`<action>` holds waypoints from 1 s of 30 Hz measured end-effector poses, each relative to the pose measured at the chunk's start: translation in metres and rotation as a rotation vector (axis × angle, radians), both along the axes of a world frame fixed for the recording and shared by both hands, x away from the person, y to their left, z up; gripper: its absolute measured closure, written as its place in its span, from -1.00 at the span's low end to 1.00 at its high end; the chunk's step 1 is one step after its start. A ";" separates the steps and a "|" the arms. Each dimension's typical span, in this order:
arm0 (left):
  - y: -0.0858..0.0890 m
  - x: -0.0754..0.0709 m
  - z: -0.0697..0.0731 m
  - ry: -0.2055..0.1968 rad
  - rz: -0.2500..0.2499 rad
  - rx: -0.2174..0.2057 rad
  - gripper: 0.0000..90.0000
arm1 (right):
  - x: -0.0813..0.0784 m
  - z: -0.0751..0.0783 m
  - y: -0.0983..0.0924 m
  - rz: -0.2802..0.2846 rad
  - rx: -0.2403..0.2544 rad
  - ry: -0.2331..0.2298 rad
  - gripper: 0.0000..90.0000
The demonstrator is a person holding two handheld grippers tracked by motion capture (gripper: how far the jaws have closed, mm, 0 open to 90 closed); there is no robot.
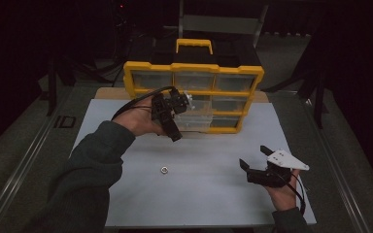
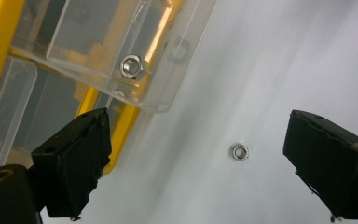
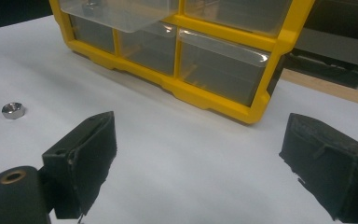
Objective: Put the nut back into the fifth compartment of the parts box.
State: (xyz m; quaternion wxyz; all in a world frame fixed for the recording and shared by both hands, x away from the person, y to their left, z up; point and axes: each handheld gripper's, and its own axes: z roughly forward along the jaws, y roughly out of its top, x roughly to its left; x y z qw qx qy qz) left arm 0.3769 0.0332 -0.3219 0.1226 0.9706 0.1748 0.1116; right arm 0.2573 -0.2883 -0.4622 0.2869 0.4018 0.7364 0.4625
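A yellow organizer [image 1: 194,68] with clear drawers stands upright at the back of the white board [image 1: 204,199]. One clear drawer [image 2: 98,51] is pulled out, and a steel nut [image 2: 132,66] lies inside it. A second nut [image 1: 164,170] lies loose on the board. My left gripper [image 1: 175,116] is raised just in front of the organizer, beside the pulled-out drawer, open and holding nothing; the loose nut [image 2: 239,152] lies far below between its jaws. My right gripper [image 1: 255,158] hovers low at the front right, open and holding nothing, with the loose nut [image 3: 13,110] off to its left.
The organizer's yellow frame [image 3: 261,60] rises ahead of the right gripper. A yellow carry handle [image 1: 194,44] tops the organizer. The board's surface [image 3: 177,154] lies bare between the organizer and the right gripper. Dark floor and stands surround the table.
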 end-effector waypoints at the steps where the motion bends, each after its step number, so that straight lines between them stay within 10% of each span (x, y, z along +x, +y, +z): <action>1: 0.001 -0.001 -0.001 0.003 0.001 -0.003 -0.82 | 0.000 0.000 0.000 0.000 0.000 -0.001 -0.77; 30: 0.005 -0.019 -0.053 0.067 -0.021 0.025 -0.75 | -0.001 0.001 0.000 -0.002 0.000 -0.001 -0.77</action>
